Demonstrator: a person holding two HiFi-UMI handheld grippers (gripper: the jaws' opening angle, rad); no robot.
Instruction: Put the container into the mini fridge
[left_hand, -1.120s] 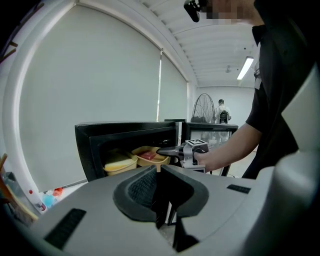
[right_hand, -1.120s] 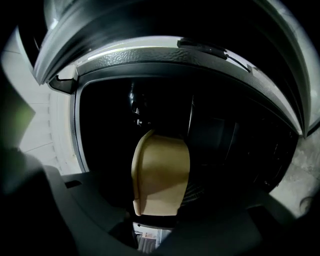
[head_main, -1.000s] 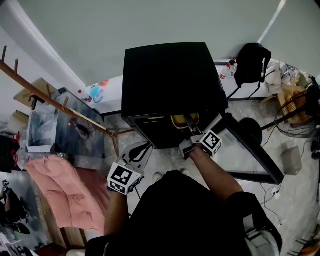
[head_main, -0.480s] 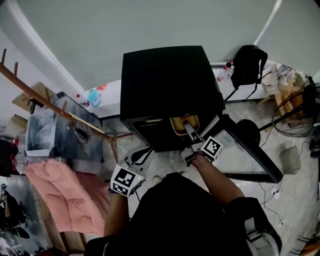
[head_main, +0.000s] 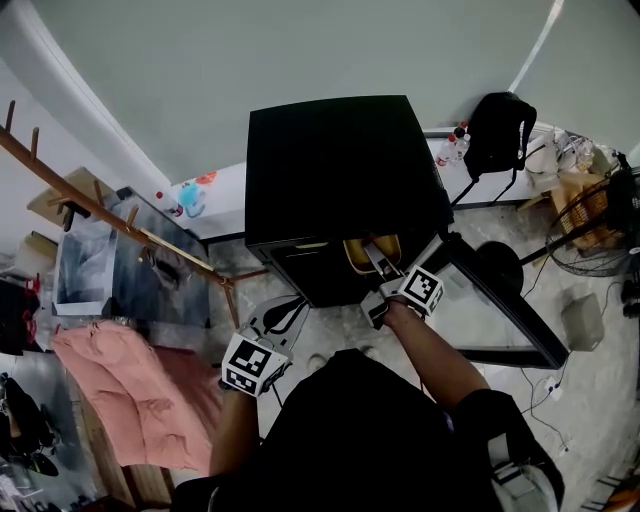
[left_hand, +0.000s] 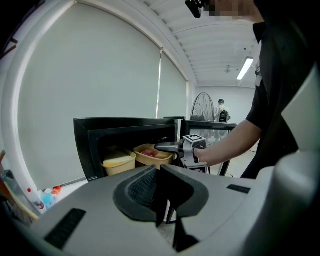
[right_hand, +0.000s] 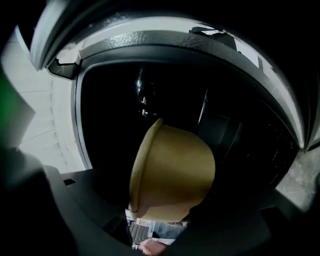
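Since a second ago the right gripper (head_main: 374, 257) has had its jaws opening. They now stand wide with the tan container (head_main: 360, 248) between them, the pads not clamped on it, and it sits inside the mini fridge (head_main: 340, 170), at 6 o'clock of the black top in the head view. The right forearm (head_main: 430, 345) reaches level into the opening, while the left gripper (head_main: 285, 312), jaws together on nothing, has kept its place at 7 o'clock of the fridge, tipped slightly down. In the left gripper view that container holds something red, and at its 9 o'clock a second container (left_hand: 118, 161) has a pale yellow lid.
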